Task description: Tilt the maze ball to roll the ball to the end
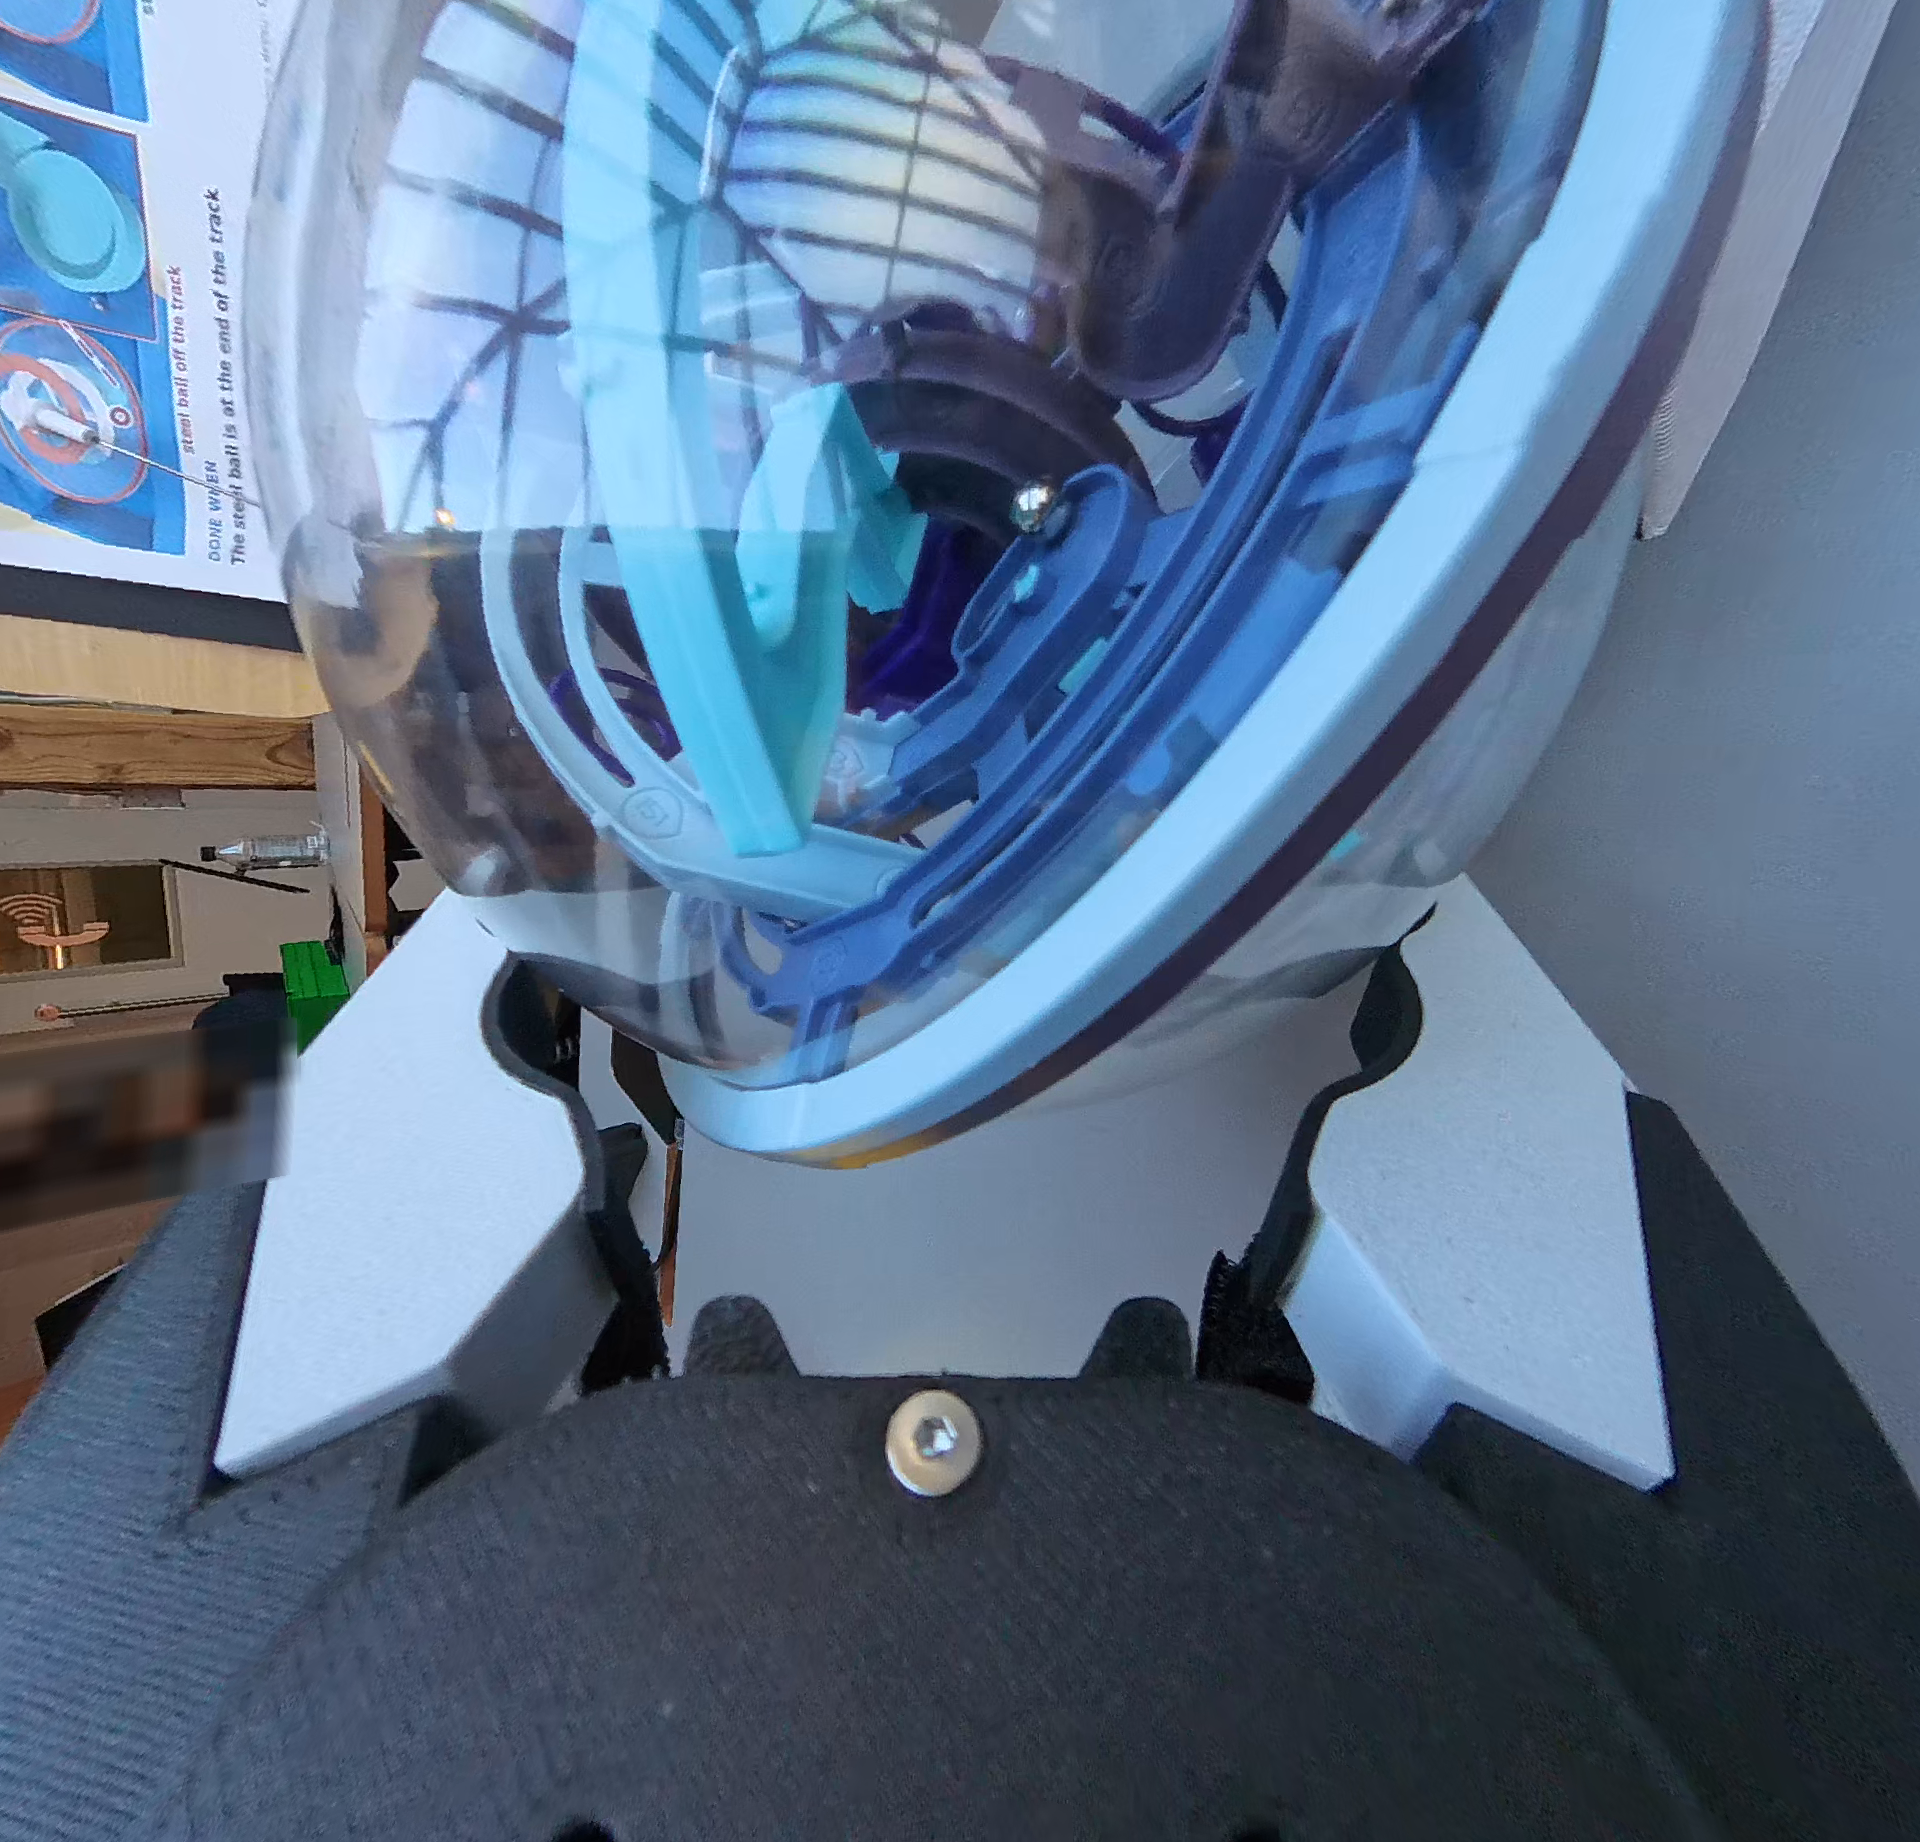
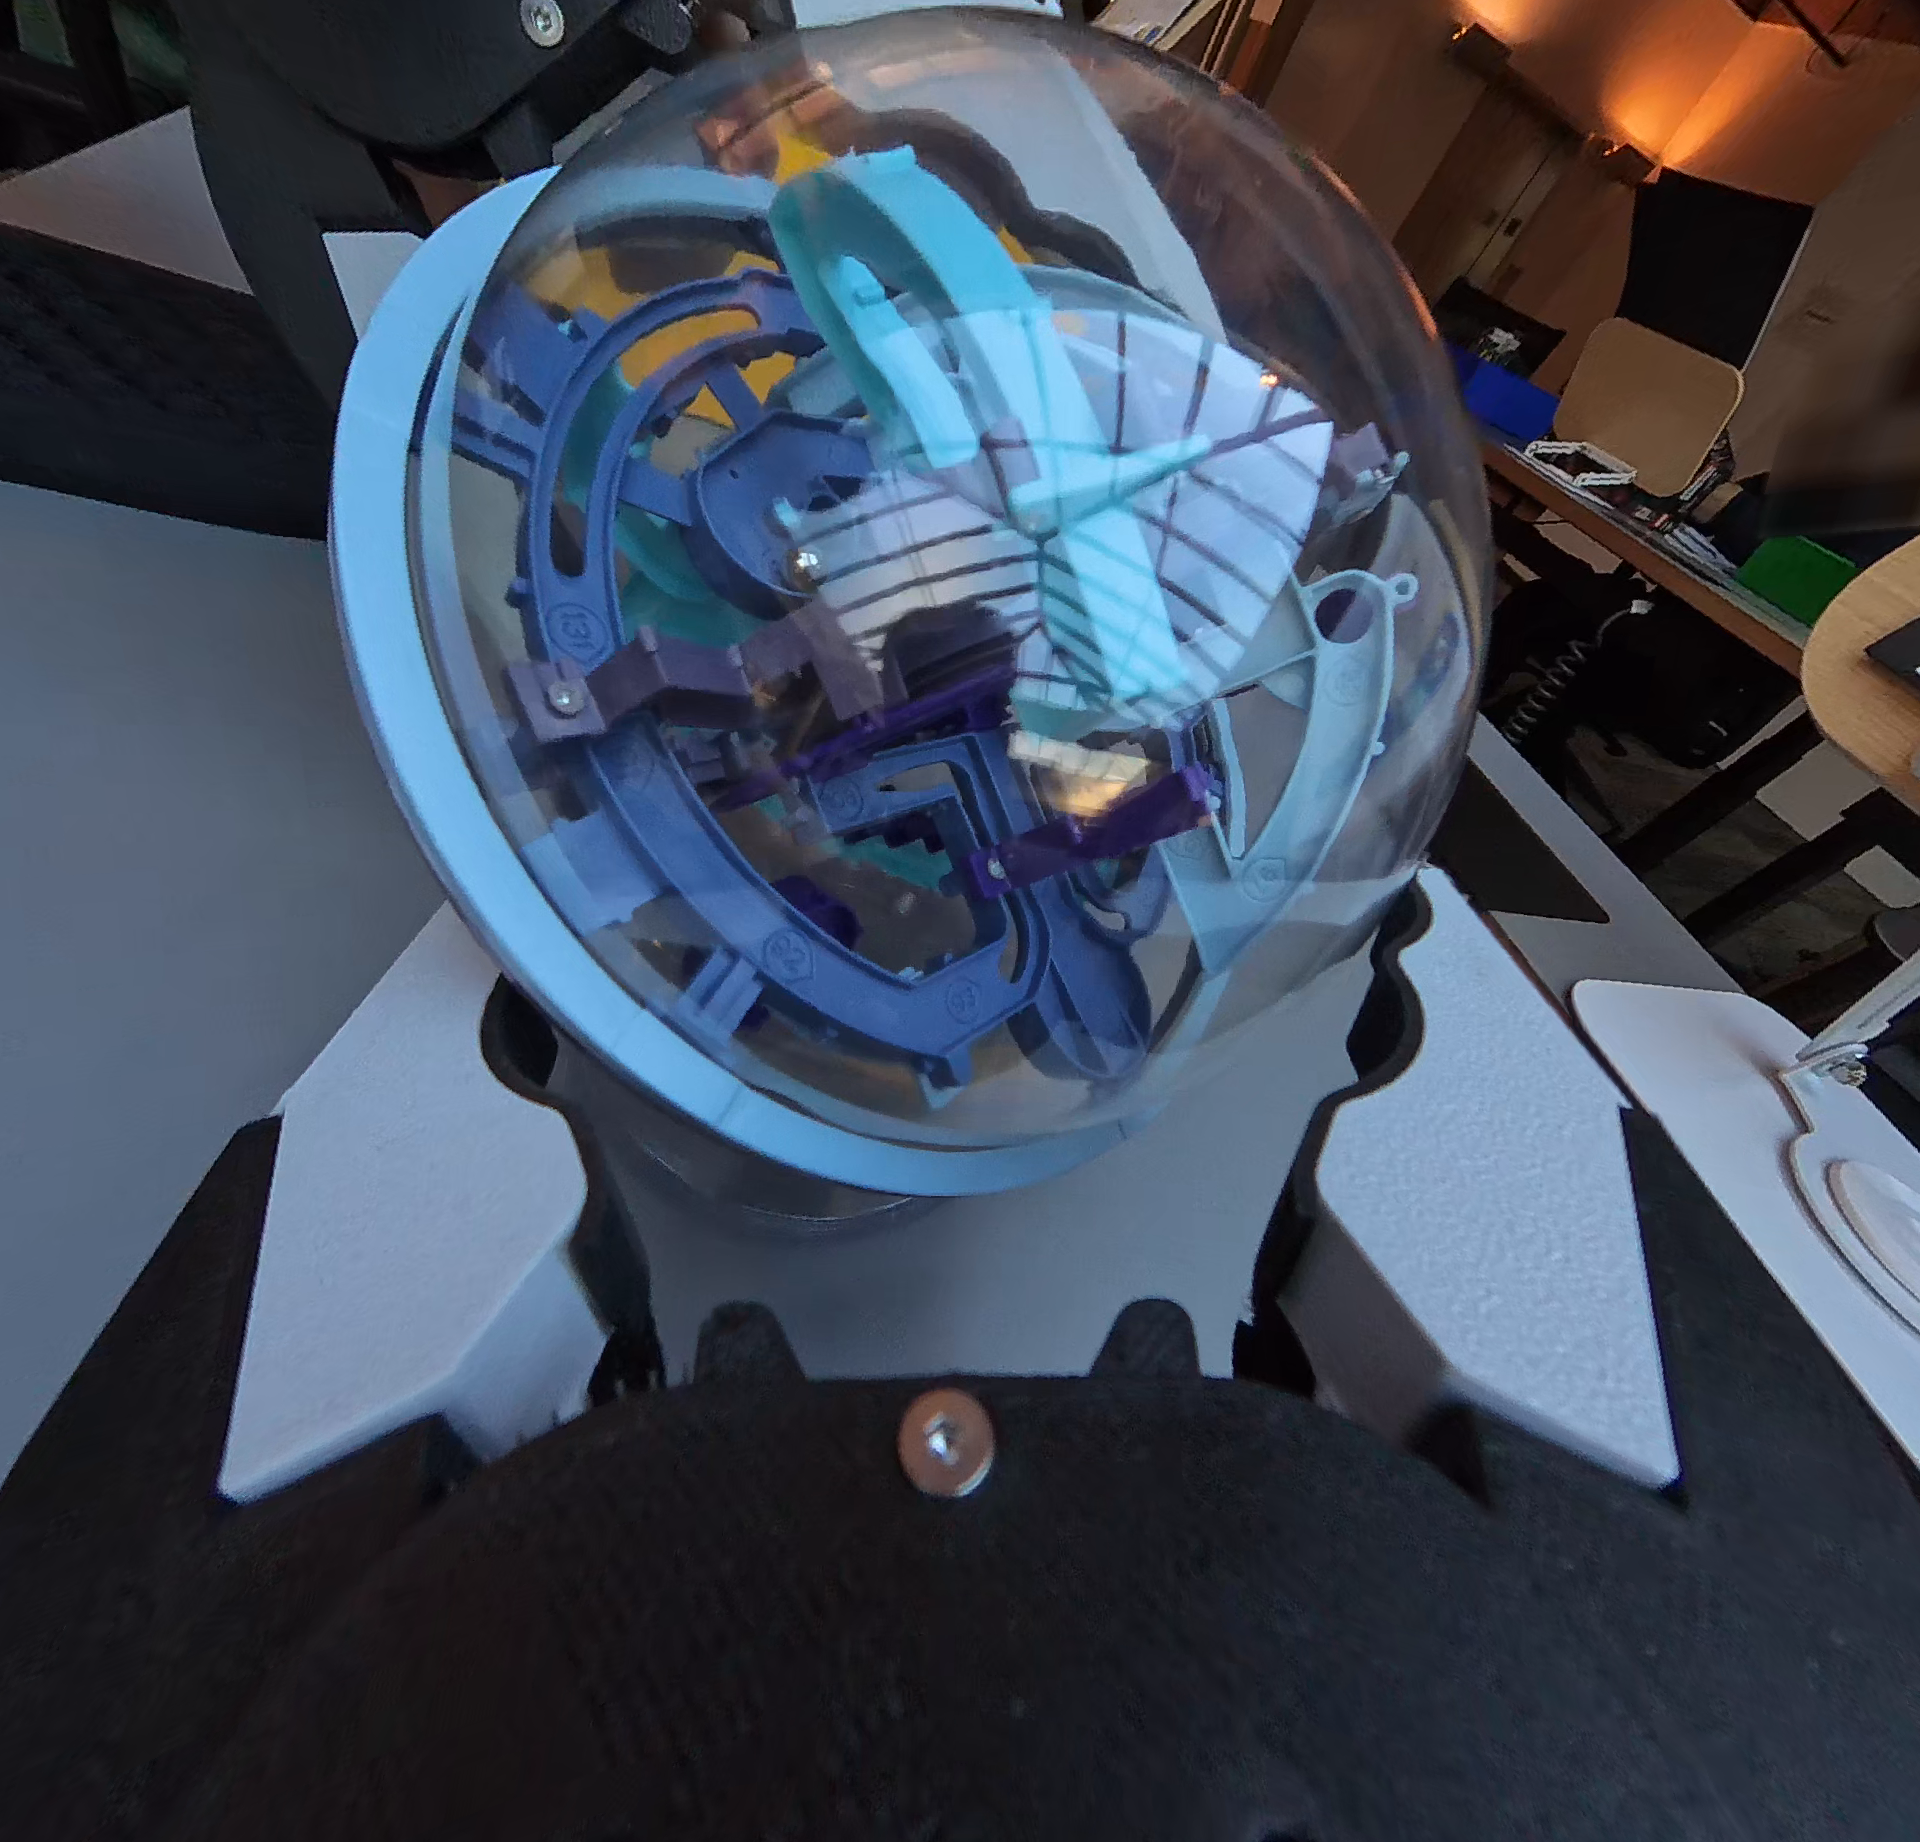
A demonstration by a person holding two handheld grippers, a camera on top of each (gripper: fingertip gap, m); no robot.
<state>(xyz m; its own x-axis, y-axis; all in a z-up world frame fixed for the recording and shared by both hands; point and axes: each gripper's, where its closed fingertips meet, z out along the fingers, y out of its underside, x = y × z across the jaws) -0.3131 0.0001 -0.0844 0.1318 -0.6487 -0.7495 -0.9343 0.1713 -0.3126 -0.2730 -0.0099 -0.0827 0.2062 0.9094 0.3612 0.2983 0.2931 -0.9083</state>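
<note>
The left claw and the right claw each hold the clear maze ball from opposite sides, their white fingers spread wide around its lower part. The ball is lifted and tilted, with its pale blue ring slanted. Inside, the small steel ball sits on a dark blue track, near the middle of the sphere.

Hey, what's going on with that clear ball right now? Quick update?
Both tools, left and right, grip the maze ball from opposite sides, held off the table. Steel ball sits on a blue track. Nothing in the way.
</note>
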